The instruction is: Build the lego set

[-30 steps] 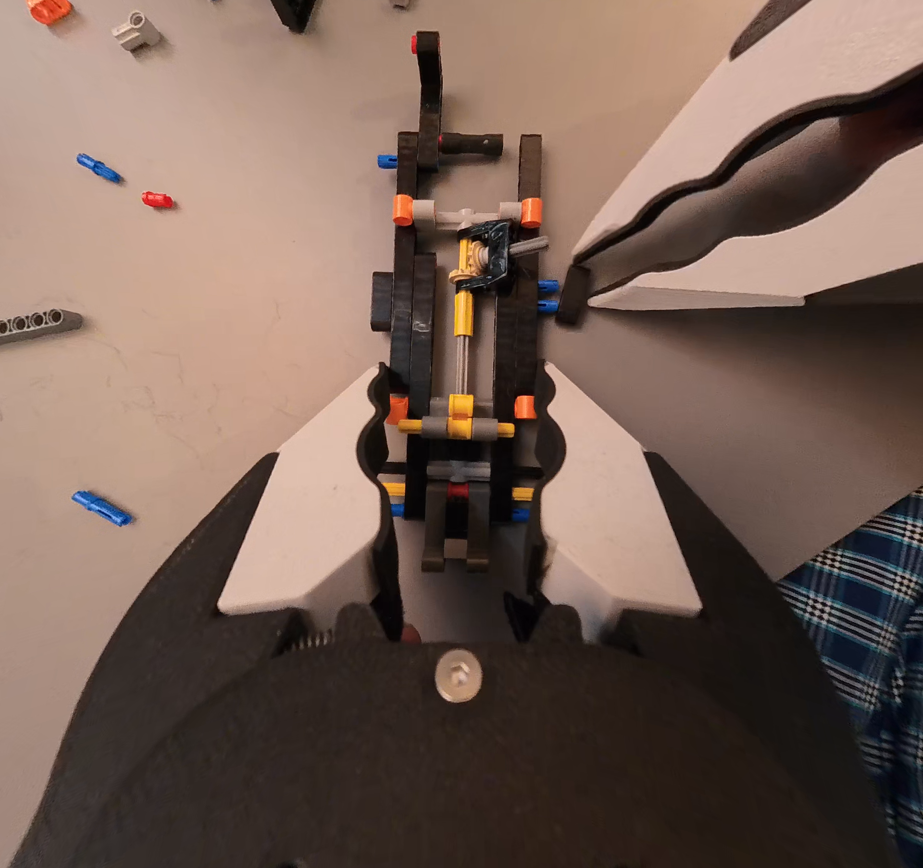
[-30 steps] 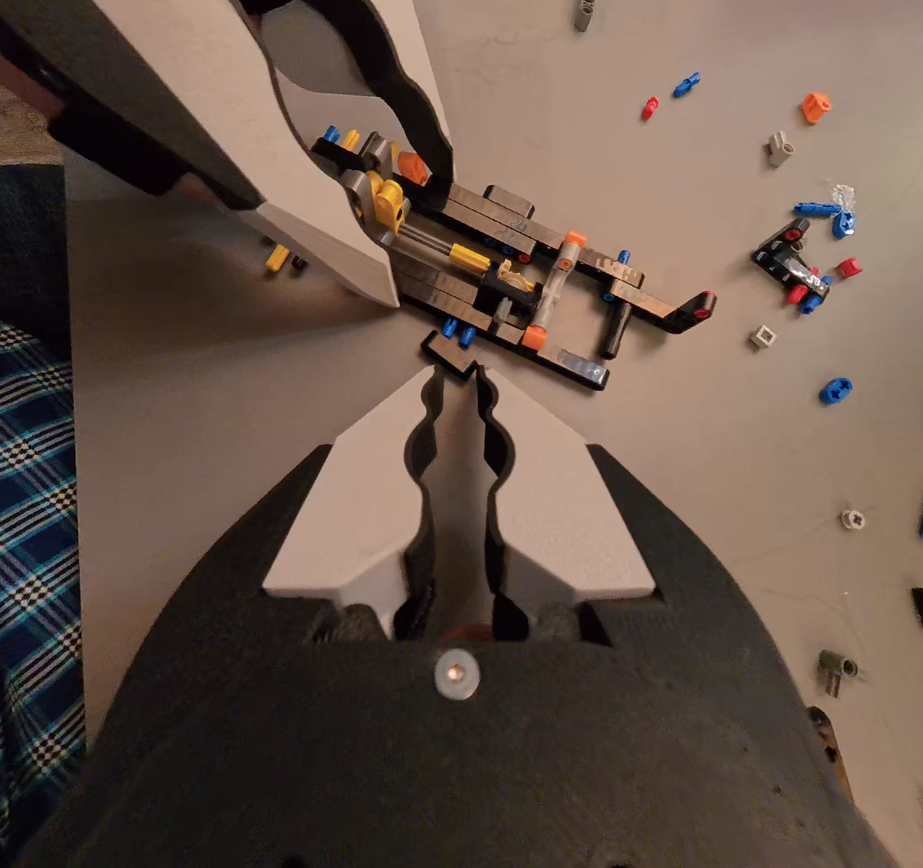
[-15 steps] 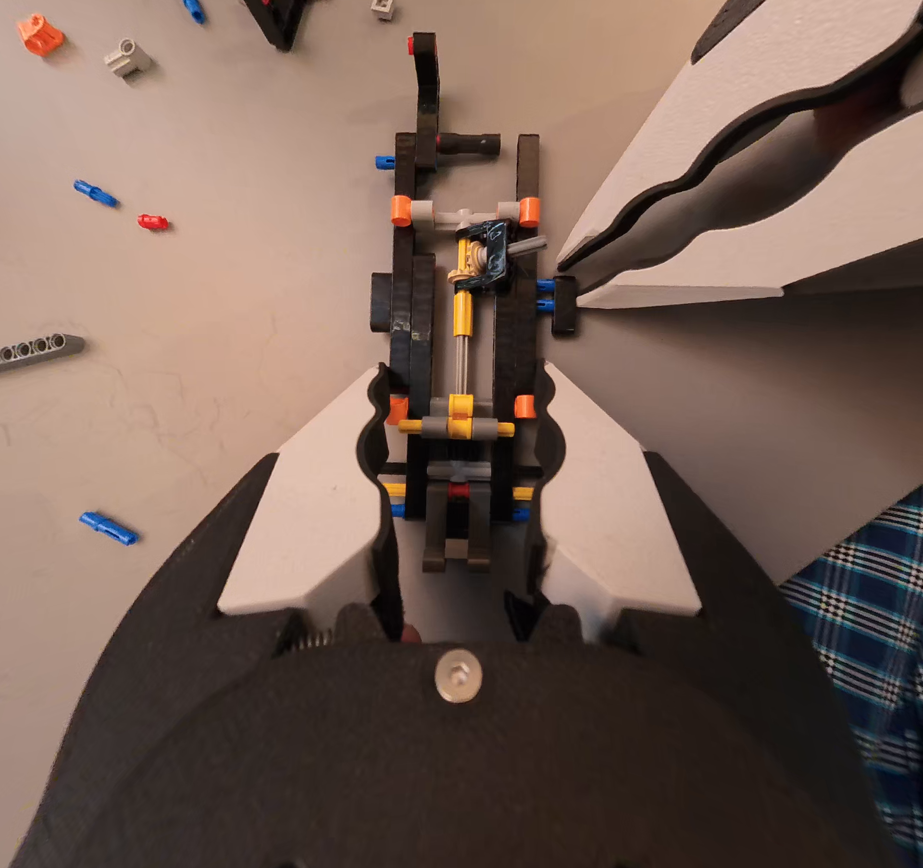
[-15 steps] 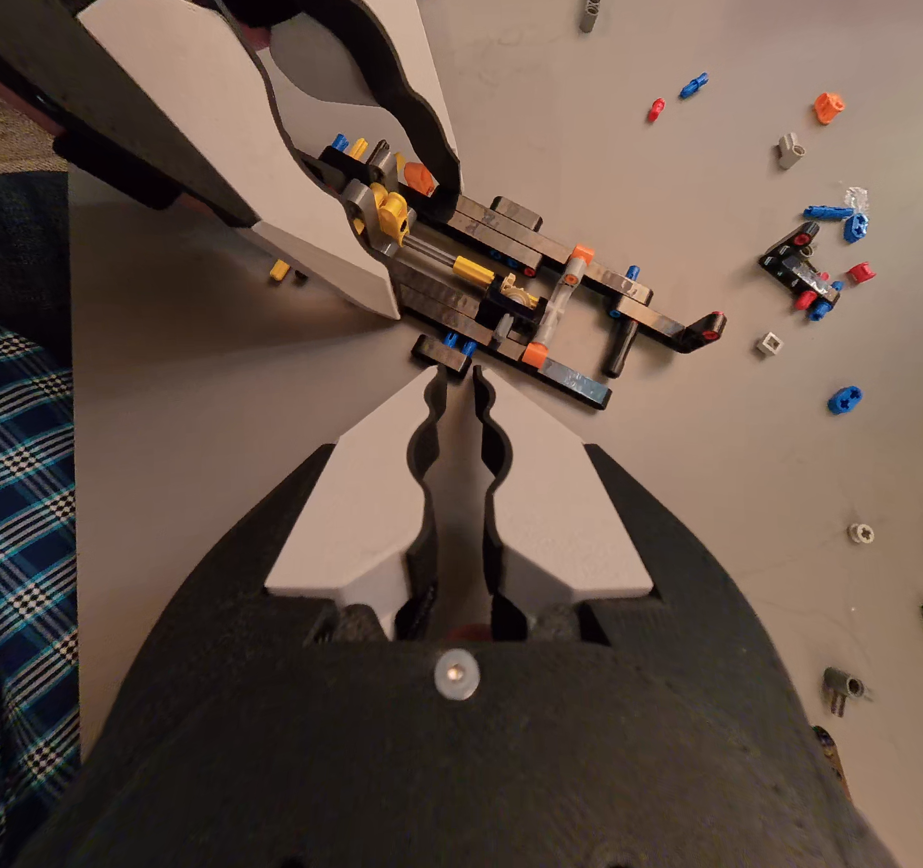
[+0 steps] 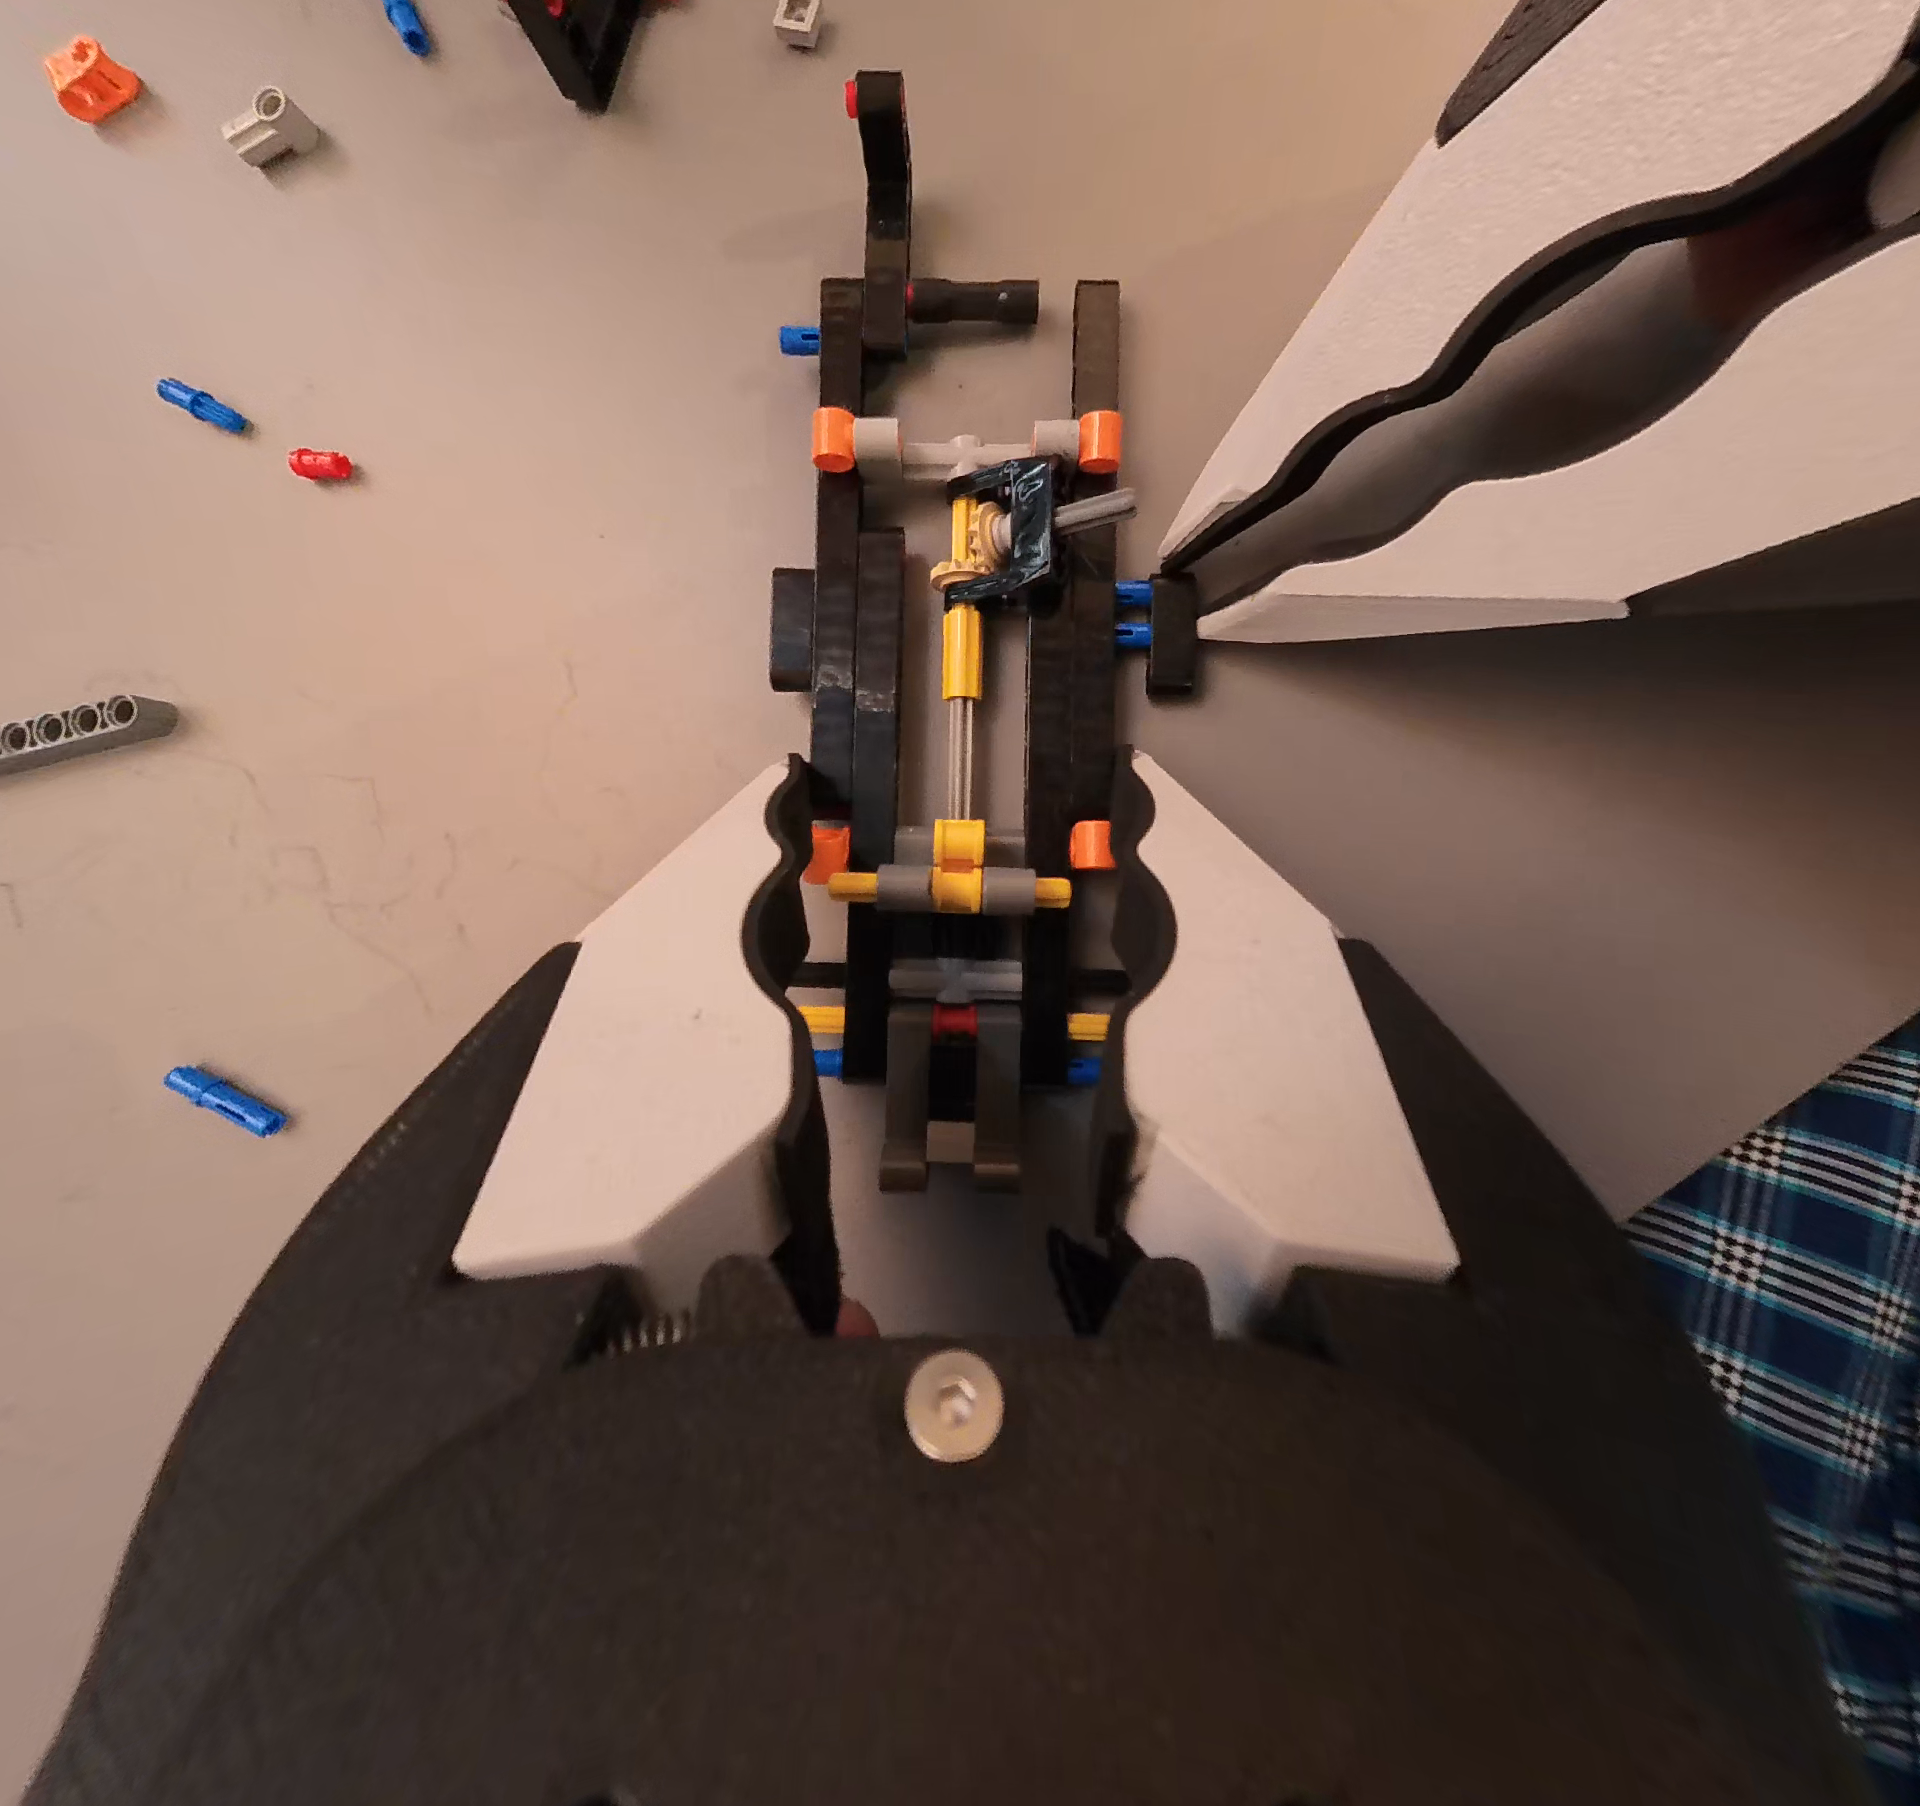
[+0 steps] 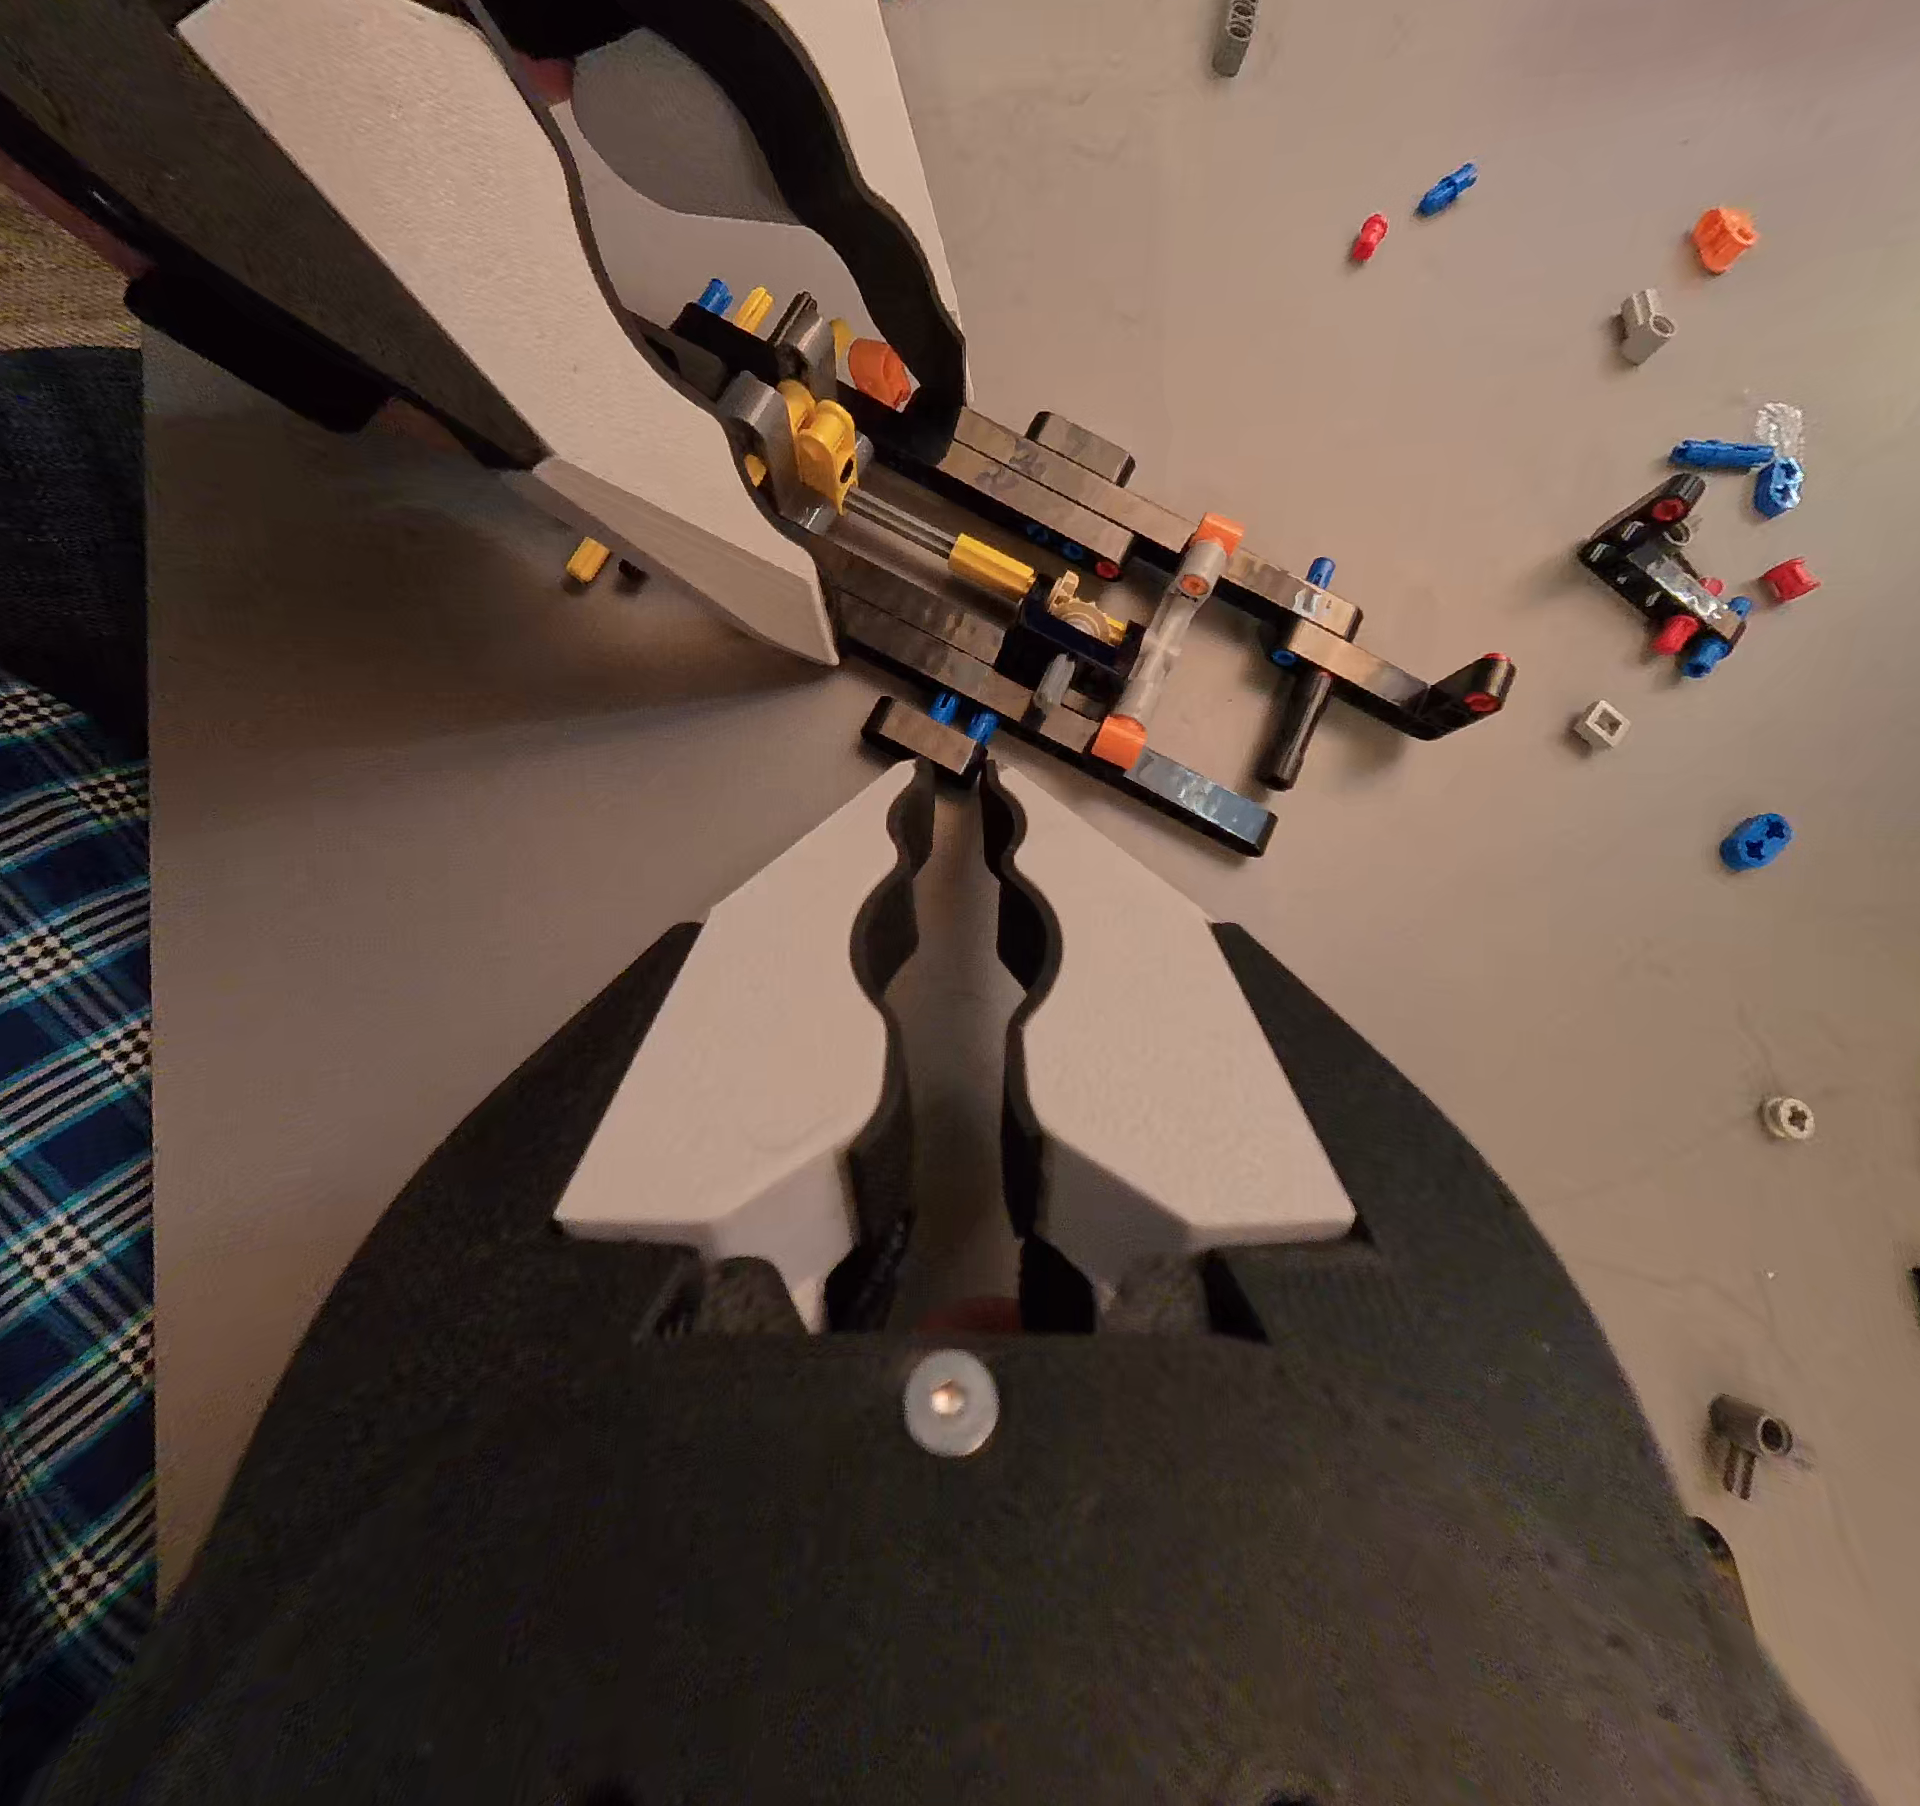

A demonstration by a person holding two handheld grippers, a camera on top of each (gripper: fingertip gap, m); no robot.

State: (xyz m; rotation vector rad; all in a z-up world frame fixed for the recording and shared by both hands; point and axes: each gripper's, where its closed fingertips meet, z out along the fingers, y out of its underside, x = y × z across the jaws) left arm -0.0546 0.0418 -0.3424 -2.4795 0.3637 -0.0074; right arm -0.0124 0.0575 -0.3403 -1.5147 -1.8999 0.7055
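While the lego chassis [image 5: 966, 676] lies flat at centre frame on the grey bench [image 5: 416, 613], the left tool [image 5: 961, 821] straddles its near end, fingers parted to the frame's width and pressed against both black side beams. Held: the chassis, with yellow axle, orange bushes and grey cross-pieces between the beams.

Right tool [image 6: 951, 769]: enters from the right edge of the left wrist view, fingers nearly closed, tips touching a short black beam [image 6: 925, 738] seated on two blue pins at the chassis's side. Whether the tips pinch that beam or only press on it is hard to tell.

Loose parts, upper left of the left wrist view: orange connector [image 5: 91, 78], light grey connector [image 5: 268, 125], black V-shaped subassembly [image 5: 587, 21] with red and blue pins, small grey square piece [image 5: 798, 16]. Left edge: grey holed beam [image 5: 83, 733]. Lower left: blue pin [image 5: 223, 1100].

Blue plaid fabric [image 5: 1808, 1237] shows at lower right.
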